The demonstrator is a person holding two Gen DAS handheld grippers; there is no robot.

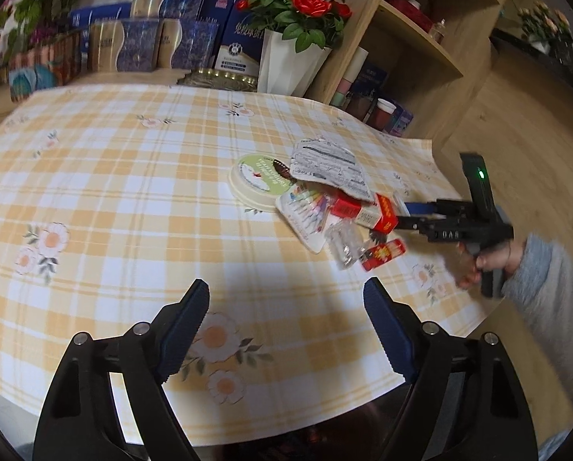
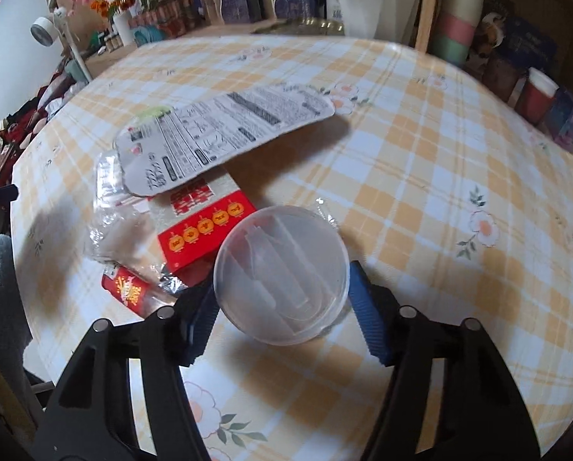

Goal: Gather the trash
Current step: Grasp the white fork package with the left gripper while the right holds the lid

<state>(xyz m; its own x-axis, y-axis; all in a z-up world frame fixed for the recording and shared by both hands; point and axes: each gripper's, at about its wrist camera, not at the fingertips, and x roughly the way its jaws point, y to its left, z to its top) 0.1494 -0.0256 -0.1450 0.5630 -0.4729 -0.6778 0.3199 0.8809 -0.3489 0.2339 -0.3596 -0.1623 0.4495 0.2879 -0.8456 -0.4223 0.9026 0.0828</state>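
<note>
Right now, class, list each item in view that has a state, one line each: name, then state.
left gripper: open, nothing between its fingers, over bare tablecloth.
right gripper: fingers on either side of the clear round lid, which is tilted.
printed card: propped atop the pile, one end raised.
red box: lying flat, partly under the card.
green round lid: flat on the tablecloth.
</note>
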